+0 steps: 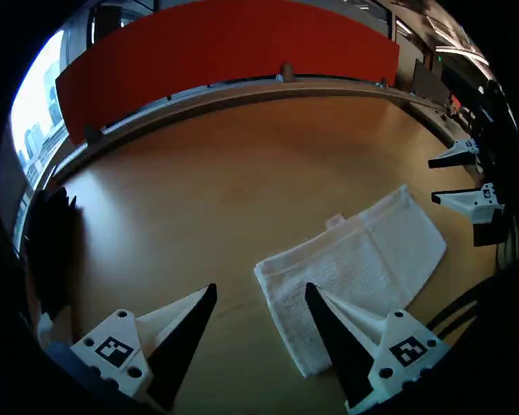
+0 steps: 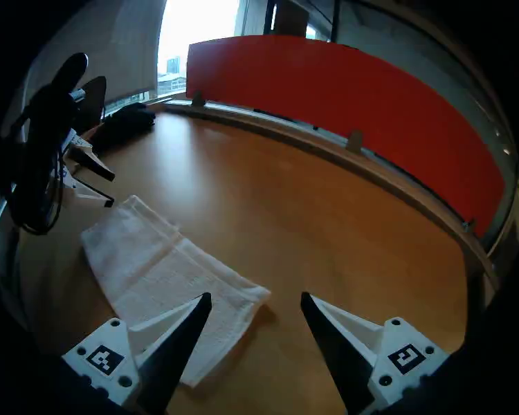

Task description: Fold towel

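Towel point(image 1: 360, 266) lies flat on worktop point(image 1: 225, 187), left tool point(image 1: 259, 287) and right tool point(image 2: 255, 296) spread empty; pinching one layer risks a crooked fold.

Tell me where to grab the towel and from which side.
Probably a corner of the short end by the right gripper, which is open. The towel lies flat on the table, so only its edges offer a pinch; slide one finger under from the bare table side.
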A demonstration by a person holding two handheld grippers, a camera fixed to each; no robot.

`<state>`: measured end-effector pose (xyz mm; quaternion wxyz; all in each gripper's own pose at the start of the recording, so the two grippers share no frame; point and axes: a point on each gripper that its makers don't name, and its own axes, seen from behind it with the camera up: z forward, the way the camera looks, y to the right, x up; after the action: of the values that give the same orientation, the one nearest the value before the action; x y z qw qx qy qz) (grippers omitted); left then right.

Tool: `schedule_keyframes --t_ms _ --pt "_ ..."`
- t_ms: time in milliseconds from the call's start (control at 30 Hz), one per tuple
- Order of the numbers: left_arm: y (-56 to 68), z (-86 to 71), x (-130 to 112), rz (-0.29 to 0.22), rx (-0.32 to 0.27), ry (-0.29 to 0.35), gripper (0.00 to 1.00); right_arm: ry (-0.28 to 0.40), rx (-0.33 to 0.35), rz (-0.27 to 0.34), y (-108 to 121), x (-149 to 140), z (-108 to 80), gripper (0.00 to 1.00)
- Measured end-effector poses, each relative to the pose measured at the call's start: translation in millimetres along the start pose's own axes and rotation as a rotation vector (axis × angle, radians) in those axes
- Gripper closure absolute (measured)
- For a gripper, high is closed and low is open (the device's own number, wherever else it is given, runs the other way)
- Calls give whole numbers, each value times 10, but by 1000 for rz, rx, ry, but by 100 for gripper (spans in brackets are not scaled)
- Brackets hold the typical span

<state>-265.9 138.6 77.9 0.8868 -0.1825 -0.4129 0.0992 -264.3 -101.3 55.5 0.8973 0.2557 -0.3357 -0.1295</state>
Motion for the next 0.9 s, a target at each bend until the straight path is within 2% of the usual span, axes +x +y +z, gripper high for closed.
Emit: schedule_keyframes --t_ms 200,500,900 --pt "51 -134 -57 -15 -4 12 5 5 12 2 -92 -23 -112 0" --pt "133 -433 -269 -59 4 40 5 5 28 14 -253 -136 -296 0" --pt "81 -751 -568 -111 62 83 5 9 43 28 -375 -249 -390 0"
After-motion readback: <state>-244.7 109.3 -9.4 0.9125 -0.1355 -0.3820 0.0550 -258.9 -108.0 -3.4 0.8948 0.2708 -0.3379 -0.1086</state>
